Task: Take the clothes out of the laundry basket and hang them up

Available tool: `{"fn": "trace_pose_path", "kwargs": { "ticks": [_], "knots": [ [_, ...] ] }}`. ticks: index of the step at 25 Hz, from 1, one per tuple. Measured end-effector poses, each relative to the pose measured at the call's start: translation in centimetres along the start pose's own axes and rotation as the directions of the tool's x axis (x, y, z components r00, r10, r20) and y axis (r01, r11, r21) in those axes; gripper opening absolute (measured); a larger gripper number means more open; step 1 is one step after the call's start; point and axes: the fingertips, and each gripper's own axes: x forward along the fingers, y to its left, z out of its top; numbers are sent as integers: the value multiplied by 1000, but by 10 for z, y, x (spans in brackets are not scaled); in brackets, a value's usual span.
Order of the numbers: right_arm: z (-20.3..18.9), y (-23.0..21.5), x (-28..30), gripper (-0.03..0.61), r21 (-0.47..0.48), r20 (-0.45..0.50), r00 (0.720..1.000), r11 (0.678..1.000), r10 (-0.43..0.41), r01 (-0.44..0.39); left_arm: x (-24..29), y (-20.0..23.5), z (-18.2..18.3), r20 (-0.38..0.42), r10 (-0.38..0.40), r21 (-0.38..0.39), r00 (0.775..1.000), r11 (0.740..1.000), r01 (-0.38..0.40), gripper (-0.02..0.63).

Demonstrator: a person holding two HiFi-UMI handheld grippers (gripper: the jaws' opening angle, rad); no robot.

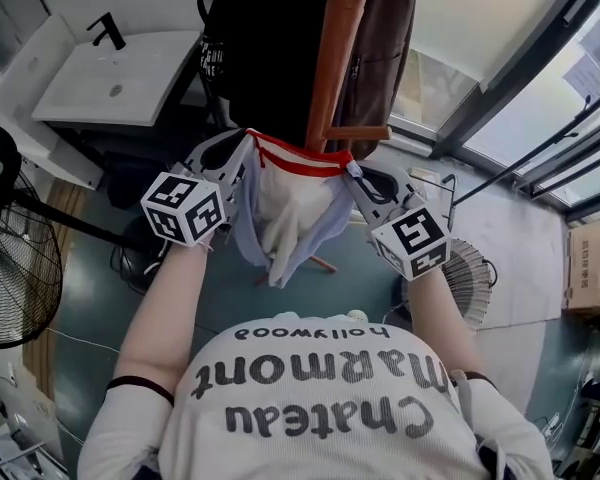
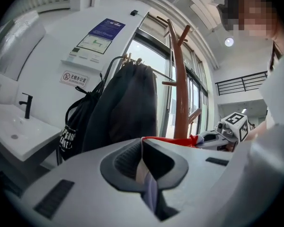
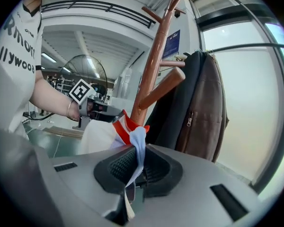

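1. A wooden coat stand (image 1: 337,48) rises straight ahead of the person, with its pegs angled upward. Window glazing runs along the right of the head view.
2. A black jacket (image 1: 265,38) hangs on the stand, with a brown coat (image 1: 385,48) just beside it on the right. A black drawstring bag (image 2: 73,131) hangs at the jacket's left.
3. A white washbasin (image 1: 110,83) with a black tap (image 1: 107,30) sits to the left of the stand. A black floor fan (image 1: 15,268) stands nearer the person on the same side.
4. The garment (image 1: 290,213) is white and pale lilac with a red band along its top edge. It is stretched between the two grippers just in front of the stand's pole, with the red edge taut and the rest sagging in folds below. It may be a pair of shorts, though the bunched cloth makes that hard to tell.
5. The left gripper (image 1: 242,156) has the garment's left end. In the left gripper view its jaws are clamped together on a fold of pale cloth, and the red edge runs away toward the other gripper.
6. The right gripper (image 1: 354,175) has the garment's right end. In the right gripper view its jaws are pinched on a lilac strip that passes down between the pads, with the red band bunched just beyond them.
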Motion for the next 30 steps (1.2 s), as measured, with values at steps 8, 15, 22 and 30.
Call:
{"fn": "trace_pose_path", "kwargs": {
  "ticks": [8,15,22,30],
  "knots": [
    [-39,17,10,44,108,-68,993,990,100,-92,-6,9,-51,-137,32,49,990,998,-26,18],
    [-48,26,11,44,198,-55,988,971,144,-131,-15,8,-87,-192,47,6,980,999,-47,18],
    [-52,33,19,44,370,-30,985,917,172,-149,-20,1,-85,-108,-38,-204,993,979,15,43],
    [-59,36,17,44,410,-26,982,898,186,-160,-34,10,-82,-92,-34,-231,995,973,12,199]
  ]
}}
